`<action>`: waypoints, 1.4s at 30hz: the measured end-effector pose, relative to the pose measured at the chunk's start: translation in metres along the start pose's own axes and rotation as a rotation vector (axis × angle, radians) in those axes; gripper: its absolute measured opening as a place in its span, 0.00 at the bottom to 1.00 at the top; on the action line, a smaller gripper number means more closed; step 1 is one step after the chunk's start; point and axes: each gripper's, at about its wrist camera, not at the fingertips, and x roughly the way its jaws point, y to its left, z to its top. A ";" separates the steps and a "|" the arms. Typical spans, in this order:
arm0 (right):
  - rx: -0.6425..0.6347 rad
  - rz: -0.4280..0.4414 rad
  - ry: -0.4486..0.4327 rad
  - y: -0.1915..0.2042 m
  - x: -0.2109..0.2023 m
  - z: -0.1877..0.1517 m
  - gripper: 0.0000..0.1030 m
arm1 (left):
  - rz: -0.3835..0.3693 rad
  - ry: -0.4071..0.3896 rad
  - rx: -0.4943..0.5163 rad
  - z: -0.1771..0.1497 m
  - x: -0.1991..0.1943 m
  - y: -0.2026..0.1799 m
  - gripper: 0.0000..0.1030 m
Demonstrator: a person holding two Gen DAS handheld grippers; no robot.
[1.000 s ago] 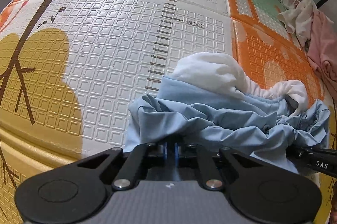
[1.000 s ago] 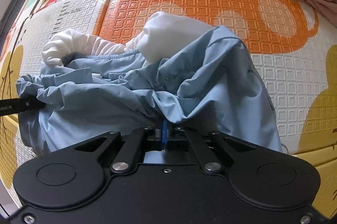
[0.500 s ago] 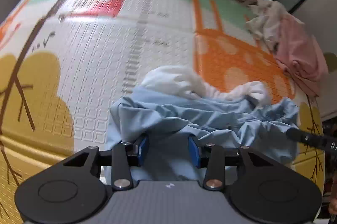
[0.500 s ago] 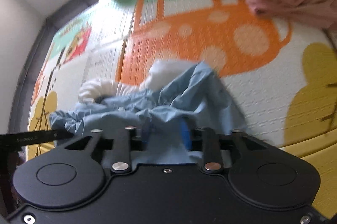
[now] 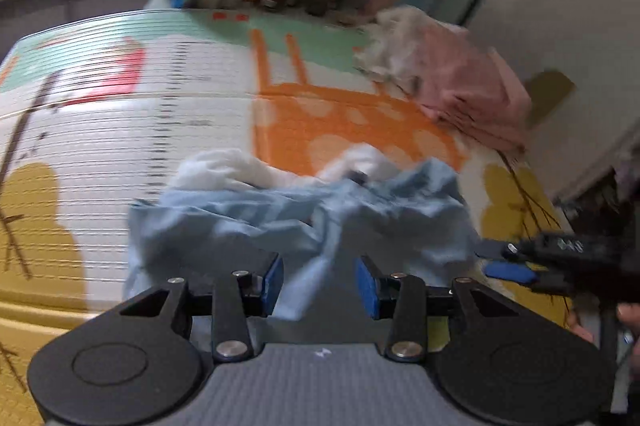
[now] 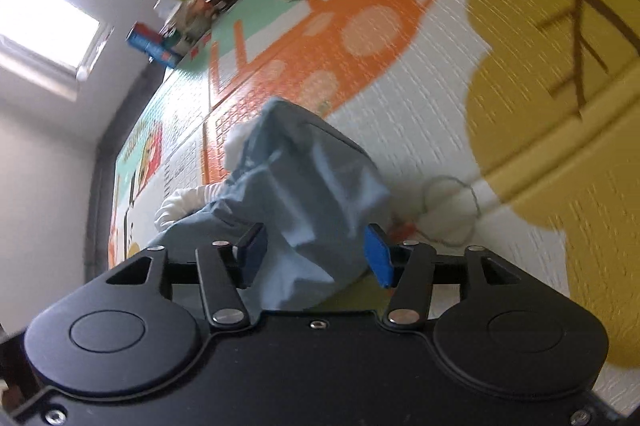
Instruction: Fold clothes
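Left-wrist and right-wrist views, both motion-blurred. The light-blue garment (image 5: 304,218) lies crumpled in a loose heap on the patterned play mat (image 5: 120,153), at centre frame in the left view and centre-left in the right view; a white lining or second white piece (image 5: 224,165) shows along its far edge, and you cannot tell which. Your left tool (image 5: 319,284) stands with its blue pads spread apart, cloth lying beyond and between them but not pinched. Your right tool (image 6: 316,258) is likewise spread wide, a fold of the blue fabric rising between the pads without being clamped.

Judged from its fine, sharp creases and the way it stands in soft peaks, the fabric is thin, light and limp, possibly a little slick; it will sag and slide rather than hold a shape. Take hold at a hem, seam or corner, where doubled layers give the pads more to bite, not at the puffed middle. No clean edge is plainly identifiable in the heap as it lies.

Upper right of the left view: a pink garment (image 5: 472,93) in a separate pile, well apart.
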 end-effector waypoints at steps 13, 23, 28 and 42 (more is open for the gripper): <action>0.220 0.141 -0.056 -0.055 0.025 -0.011 0.64 | -0.035 0.029 0.059 -0.009 0.041 -0.010 0.39; 0.219 0.173 -0.056 -0.054 0.043 -0.007 0.66 | 0.032 0.068 -0.013 -0.004 0.069 0.018 0.43; 0.220 0.194 -0.050 -0.054 0.049 -0.005 0.68 | 0.059 0.091 -0.066 -0.002 0.080 0.031 0.46; 0.183 0.271 -0.074 -0.046 0.068 0.001 0.79 | 0.088 0.198 -0.088 0.007 0.100 0.040 0.48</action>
